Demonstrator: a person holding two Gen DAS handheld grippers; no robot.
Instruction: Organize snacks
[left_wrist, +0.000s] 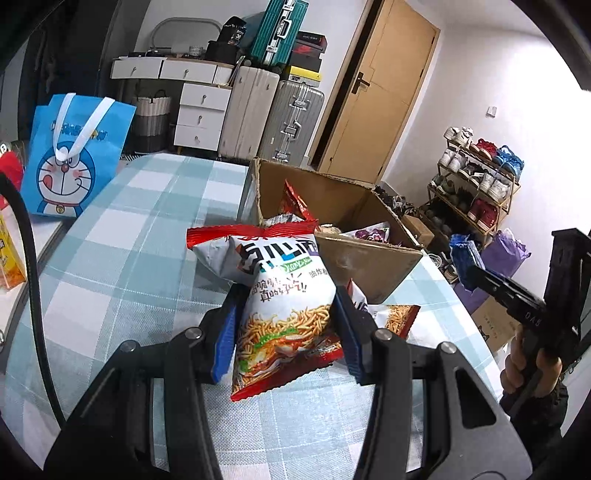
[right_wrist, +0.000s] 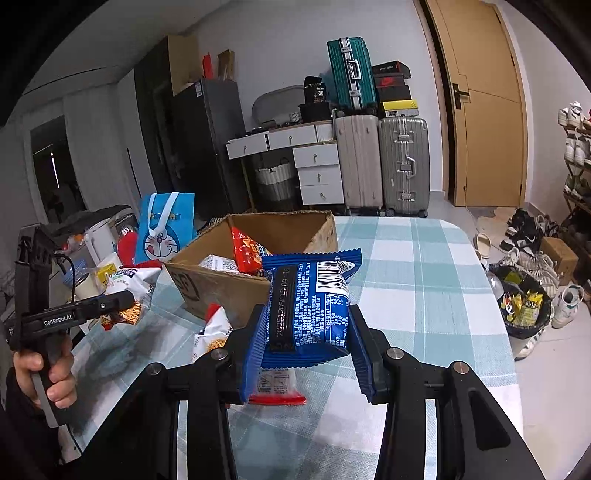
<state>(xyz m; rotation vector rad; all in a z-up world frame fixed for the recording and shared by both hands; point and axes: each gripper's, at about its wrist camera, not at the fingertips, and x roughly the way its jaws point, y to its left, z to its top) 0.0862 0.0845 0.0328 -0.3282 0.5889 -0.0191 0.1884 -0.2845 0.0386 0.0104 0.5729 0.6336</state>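
My left gripper (left_wrist: 286, 295) is shut on a white and red noodle-snack bag (left_wrist: 280, 299) and holds it above the checked table, just in front of the open cardboard box (left_wrist: 369, 258). My right gripper (right_wrist: 306, 310) is shut on a blue snack packet (right_wrist: 310, 302), held beside the same box (right_wrist: 221, 288). The box holds a red bag (right_wrist: 245, 251) and other snack packets. Another white noodle-snack bag (left_wrist: 391, 314) lies on the table by the box; it also shows in the right wrist view (right_wrist: 212, 332). The left gripper with its bag appears in the right wrist view (right_wrist: 125, 306).
A blue Doraemon bag (left_wrist: 74, 155) stands at the table's far left edge. A yellow box (left_wrist: 9, 254) sits at the left. Suitcases (right_wrist: 384, 162) and a drawer unit (right_wrist: 317, 170) stand by the wall. A shoe rack (left_wrist: 476, 184) and a bin (right_wrist: 524, 306) are off the table's right side.
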